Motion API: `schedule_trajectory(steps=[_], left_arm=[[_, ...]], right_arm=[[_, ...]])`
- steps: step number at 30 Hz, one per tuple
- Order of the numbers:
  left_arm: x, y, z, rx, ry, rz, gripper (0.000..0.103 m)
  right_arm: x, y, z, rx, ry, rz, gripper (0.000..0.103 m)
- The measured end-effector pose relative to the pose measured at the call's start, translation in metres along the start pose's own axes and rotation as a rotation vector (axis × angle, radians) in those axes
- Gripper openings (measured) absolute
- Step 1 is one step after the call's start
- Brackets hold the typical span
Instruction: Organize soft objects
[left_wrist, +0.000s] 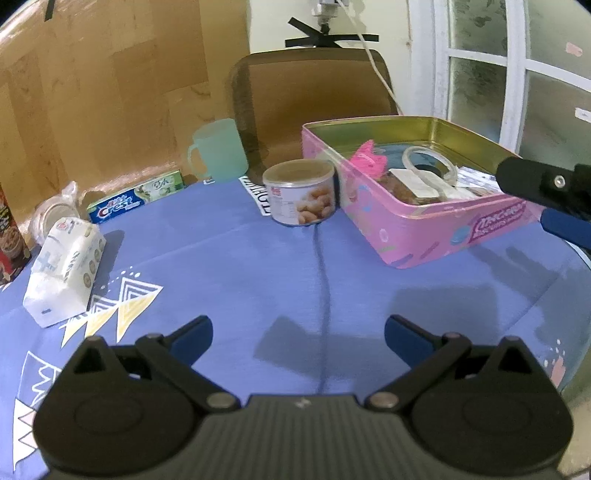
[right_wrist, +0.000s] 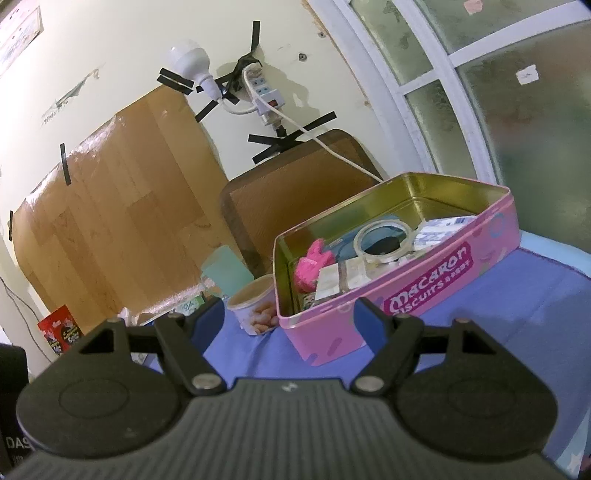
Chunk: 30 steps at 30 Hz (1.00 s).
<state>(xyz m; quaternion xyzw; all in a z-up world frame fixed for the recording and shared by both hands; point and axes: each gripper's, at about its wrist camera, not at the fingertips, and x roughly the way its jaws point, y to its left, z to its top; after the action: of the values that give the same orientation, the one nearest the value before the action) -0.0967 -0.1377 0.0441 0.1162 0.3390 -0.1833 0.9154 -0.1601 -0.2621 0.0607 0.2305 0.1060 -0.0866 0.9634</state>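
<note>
- Left gripper (left_wrist: 298, 334) sits low in its own view, jaws spread wide, nothing between them — only blue tablecloth (left_wrist: 258, 266) underneath.
- Right gripper (right_wrist: 289, 319) is wide apart too, empty, hanging just in front of the pink tin (right_wrist: 424, 291) at centre right.
- Inside the tin: a pink fluffy piece (right_wrist: 312, 267) at its left end, a clear tape roll (right_wrist: 382, 240) in the middle, flat packets beside them.
- Far left of the left view — a white tissue pack (left_wrist: 64, 267) lies on the cloth, well apart from the tin.
- A nut can (left_wrist: 301, 197) stands just beside the tin's left corner.
</note>
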Motion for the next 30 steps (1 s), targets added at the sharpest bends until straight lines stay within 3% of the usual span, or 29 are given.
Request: schedule_trajectory(steps=[30], left_arm=[[0.004, 0.038, -0.007, -0.065, 0.005, 0.049, 0.103]], right_arm=[[0.006, 0.018, -0.002, -0.049, 0.014, 0.014, 0.082]])
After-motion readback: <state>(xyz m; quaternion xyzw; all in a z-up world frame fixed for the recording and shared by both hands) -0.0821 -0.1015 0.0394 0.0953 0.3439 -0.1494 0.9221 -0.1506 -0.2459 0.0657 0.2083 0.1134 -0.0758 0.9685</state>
